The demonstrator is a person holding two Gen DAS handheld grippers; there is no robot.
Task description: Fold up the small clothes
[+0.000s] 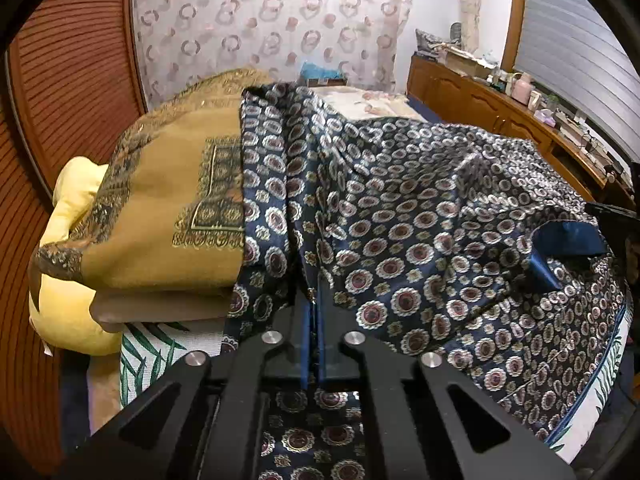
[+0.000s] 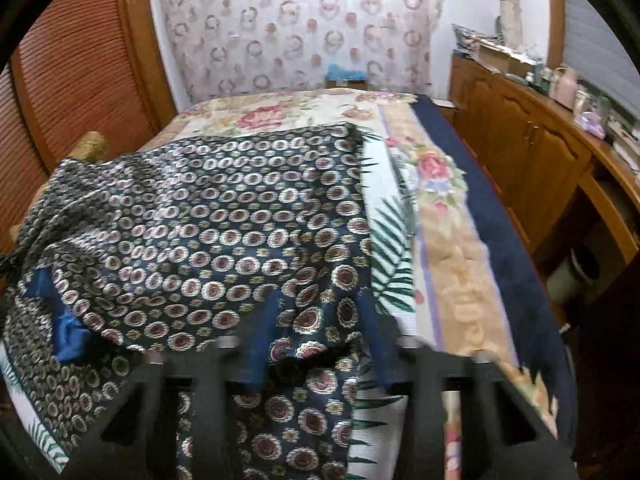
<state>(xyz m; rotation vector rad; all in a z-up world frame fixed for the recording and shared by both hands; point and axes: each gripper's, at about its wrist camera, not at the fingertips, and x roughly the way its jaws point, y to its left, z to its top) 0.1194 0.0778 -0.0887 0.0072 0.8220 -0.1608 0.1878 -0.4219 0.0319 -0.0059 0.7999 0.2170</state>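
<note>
We see a navy patterned garment [image 1: 400, 216] spread across the bed [image 2: 404, 216], its printed face covered in round medallions. In the left wrist view it lies bunched and wrinkled, its left edge lapping against a folded mustard cloth [image 1: 168, 216] that rests on a yellow pillow [image 1: 76, 196]. A plain blue inner lining [image 1: 560, 248] shows where a corner is turned over at the right.

The left claw [image 1: 315, 312] has its blue fingers pressed together, pinching a raised fold of the garment between them; the fabric rises in a ridge from the fingertips away from the camera.

In the right wrist view the garment covers the left and centre of the bed, with its right edge lying over a leaf-print sheet [image 2: 390, 256] and a floral blanket [image 2: 440, 184] beyond. The right claw [image 2: 320, 308] stands partly spread at the garment's near right corner; fabric lies between its blue fingers [image 2: 262, 336], but we cannot tell whether the pads press on it, as the view is blurred.

A wooden cabinet [image 2: 520, 148] runs along the right wall, and a patterned curtain [image 2: 304, 28] hangs behind the bed.
</note>
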